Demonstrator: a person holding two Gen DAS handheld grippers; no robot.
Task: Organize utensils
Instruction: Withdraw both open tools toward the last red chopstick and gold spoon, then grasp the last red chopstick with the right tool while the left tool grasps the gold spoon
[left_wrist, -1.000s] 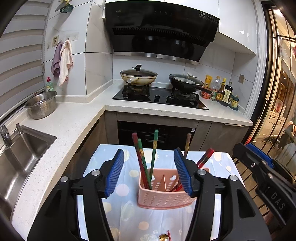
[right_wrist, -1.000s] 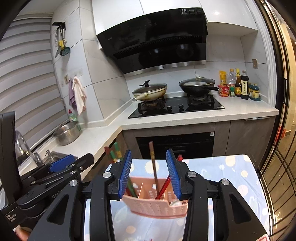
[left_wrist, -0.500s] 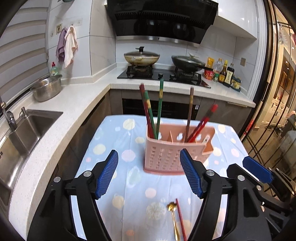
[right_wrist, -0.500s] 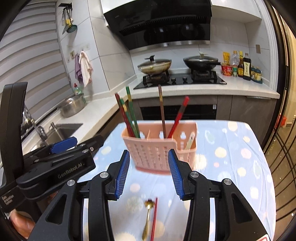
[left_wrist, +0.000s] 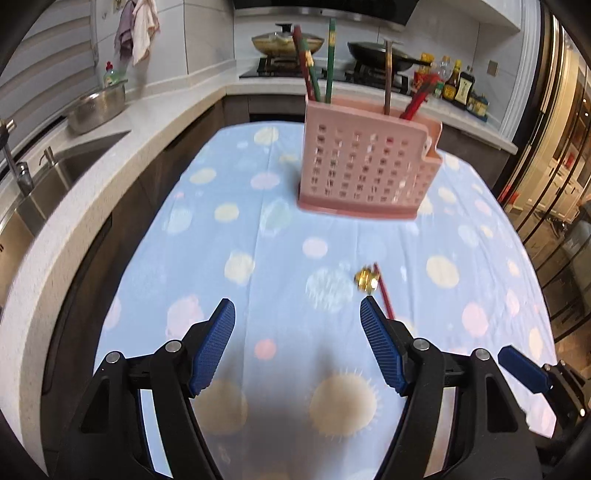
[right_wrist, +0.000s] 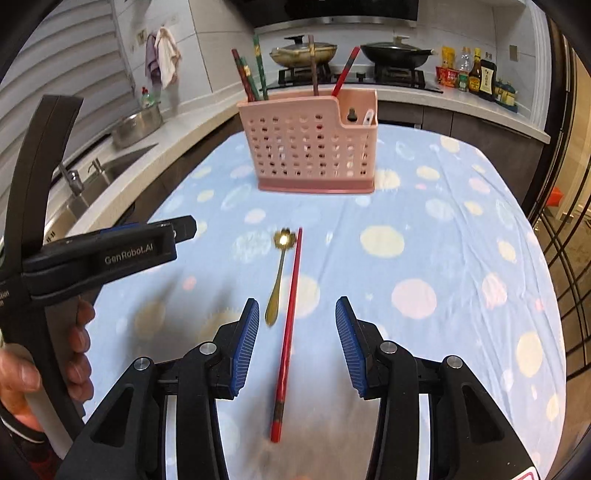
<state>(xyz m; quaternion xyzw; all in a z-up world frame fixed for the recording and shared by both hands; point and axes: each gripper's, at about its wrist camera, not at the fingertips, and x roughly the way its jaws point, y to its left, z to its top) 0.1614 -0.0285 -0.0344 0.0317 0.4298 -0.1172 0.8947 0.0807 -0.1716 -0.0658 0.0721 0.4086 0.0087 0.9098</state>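
We see red chopstick (right_wrist: 288, 332) flat on tablecloth (right_wrist: 443, 229), well in front of pink holder (right_wrist: 308, 144), long axis pointing toward holder. Gold spoon (right_wrist: 279, 275) just beside, left, parallel, bowl toward holder. Right gripper (right_wrist: 293, 326) nearer, jaws apart, empty, chopstick between. Left gripper (left_wrist: 297, 332) jaws just opened wide, empty.

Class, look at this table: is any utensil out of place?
Yes. A gold spoon and a red chopstick lie loose on the tablecloth, side by side, while the other chopsticks stand upright in the pink holder.
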